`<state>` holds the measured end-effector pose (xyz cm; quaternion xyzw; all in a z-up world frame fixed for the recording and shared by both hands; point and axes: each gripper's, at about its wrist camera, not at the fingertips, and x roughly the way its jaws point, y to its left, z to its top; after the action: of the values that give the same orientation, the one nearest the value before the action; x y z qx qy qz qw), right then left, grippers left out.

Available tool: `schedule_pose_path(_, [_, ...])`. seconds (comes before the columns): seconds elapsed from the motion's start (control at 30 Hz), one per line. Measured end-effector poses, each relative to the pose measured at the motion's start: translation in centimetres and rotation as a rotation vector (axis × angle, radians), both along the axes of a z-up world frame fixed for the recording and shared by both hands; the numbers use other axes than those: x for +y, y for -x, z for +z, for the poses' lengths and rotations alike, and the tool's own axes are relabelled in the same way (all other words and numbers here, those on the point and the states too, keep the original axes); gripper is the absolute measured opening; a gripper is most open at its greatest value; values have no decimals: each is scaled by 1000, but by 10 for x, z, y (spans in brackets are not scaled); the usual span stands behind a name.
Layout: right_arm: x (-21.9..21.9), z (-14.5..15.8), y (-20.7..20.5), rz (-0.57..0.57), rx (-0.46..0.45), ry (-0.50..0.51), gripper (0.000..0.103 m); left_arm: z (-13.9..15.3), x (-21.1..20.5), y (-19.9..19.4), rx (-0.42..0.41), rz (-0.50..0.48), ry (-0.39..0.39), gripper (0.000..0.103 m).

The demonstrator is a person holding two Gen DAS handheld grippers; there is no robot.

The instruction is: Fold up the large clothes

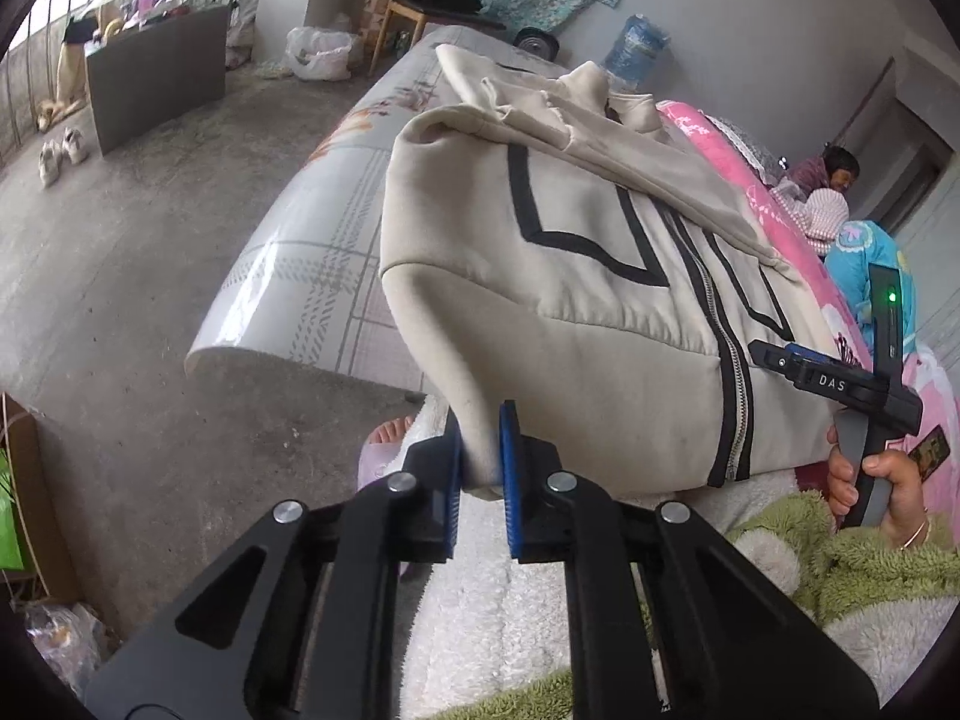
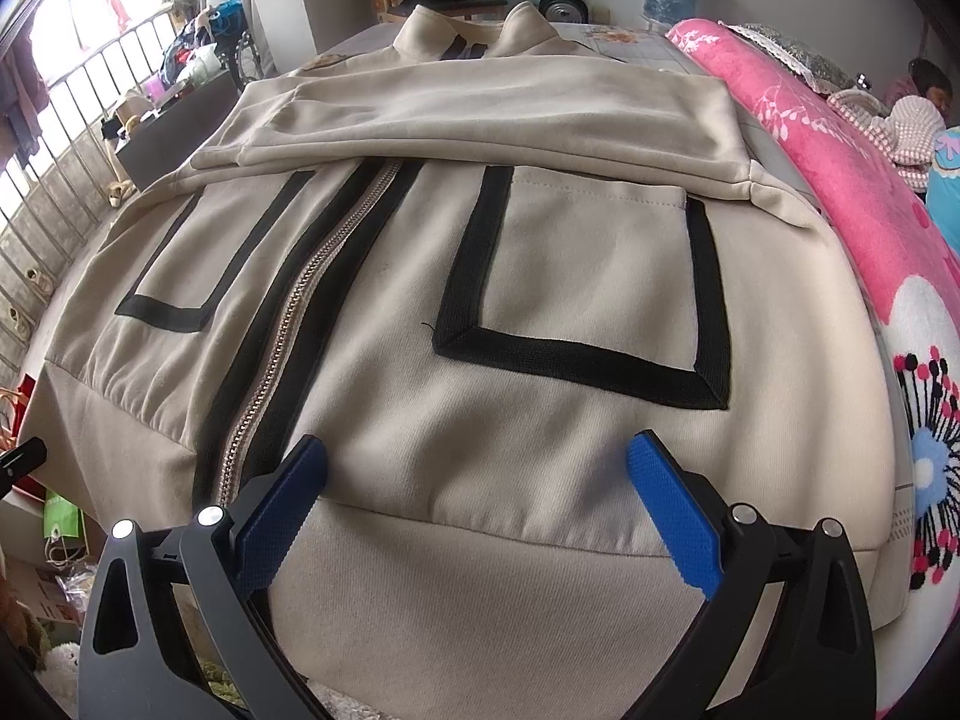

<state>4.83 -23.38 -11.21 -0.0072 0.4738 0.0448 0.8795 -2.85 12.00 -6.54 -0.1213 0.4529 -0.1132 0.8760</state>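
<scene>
A beige zip jacket (image 1: 576, 300) with black trim lies front up on the bed, its sleeves folded across the chest (image 2: 492, 114). My left gripper (image 1: 480, 468) is shut on the jacket's bottom left hem corner and holds it at the bed's near edge. My right gripper (image 2: 477, 480) is open, its blue pads (image 2: 672, 510) spread over the bottom hem band (image 2: 480, 588), right of the zipper (image 2: 288, 360). The right gripper also shows in the left wrist view (image 1: 774, 354), held in a hand at the jacket's right hem.
A pink flowered blanket (image 2: 840, 198) lies along the bed's right side, with a person (image 1: 834, 174) lying at the far right. Concrete floor (image 1: 150, 276) is on the left, with a grey box (image 1: 156, 84), shoes (image 1: 60, 156) and a wooden chair (image 1: 432, 6).
</scene>
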Motion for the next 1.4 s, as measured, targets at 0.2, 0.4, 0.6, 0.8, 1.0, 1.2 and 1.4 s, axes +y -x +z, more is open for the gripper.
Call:
schedule_pose_path(0.2, [1,0,1,2,-7,-2,97,-16,1,-12,95,13,-1,17])
schedule_pose_path(0.4, [1,0,1,8,-12,-2,97,-8,-4,-6,51,19,-67,6])
schedule_pose_path(0.6, [-1,2,0,11,3,-9,97,30,-19,-7,-53,-18,-132,6])
schedule_pose_path(0.8, [-23,20,17,-3,21,-101,97,32,-51,-32,-35,-43,-327,6])
schedule_pose_path(1.0, [-54,40,57,-43,24,-25,89,22,-85,-41,-37,-99,-496,6])
schedule_pose_path(1.2, [-95,40,75,-157,61,-1,76,15,-94,-44,-28,-111,-541,6])
schedule_pose_path(1.4, [-124,23,81,-244,141,-69,67,13,-95,-46,-21,-110,-542,6])
